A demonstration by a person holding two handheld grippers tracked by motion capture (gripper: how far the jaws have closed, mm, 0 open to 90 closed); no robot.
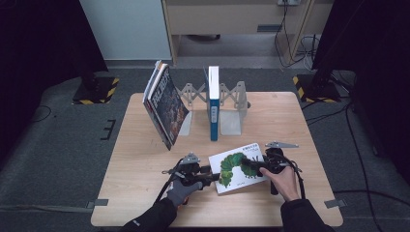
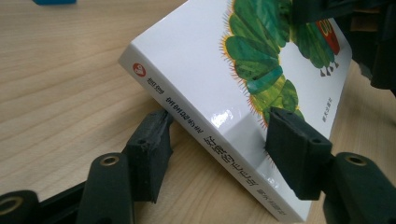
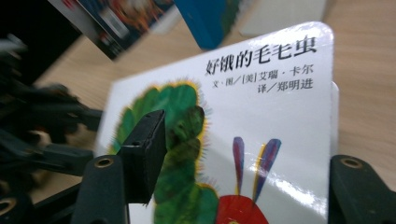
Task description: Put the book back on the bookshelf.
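Left gripper (image 2: 215, 154) first: its jaws sit astride the spine corner of the caterpillar book (image 2: 224, 70), one pad under the tilted spine, the other on the glossy cover. They are close in, though a firm clamp cannot be confirmed; it reads as a grip just forming. Over on the right gripper (image 3: 243, 172), the jaws stand apart, one pad lying over the green caterpillar art and the other off past the book's edge, so nothing is squeezed there. In the high view the book (image 1: 238, 166) lies near the front of the table (image 1: 145, 193), between the two grippers, the left (image 1: 212, 175) at its near-left edge and the right (image 1: 247, 165) over its far-right part. One side looks lifted off the wood. Behind it stands the folding book rack (image 1: 231, 104), already holding an upright blue book (image 1: 213, 104), with a stack of leaning books (image 1: 164, 104) against its left end. By the look of it, this book has yet to be carried back and stood in the rack; the pick-up is the step in hand.
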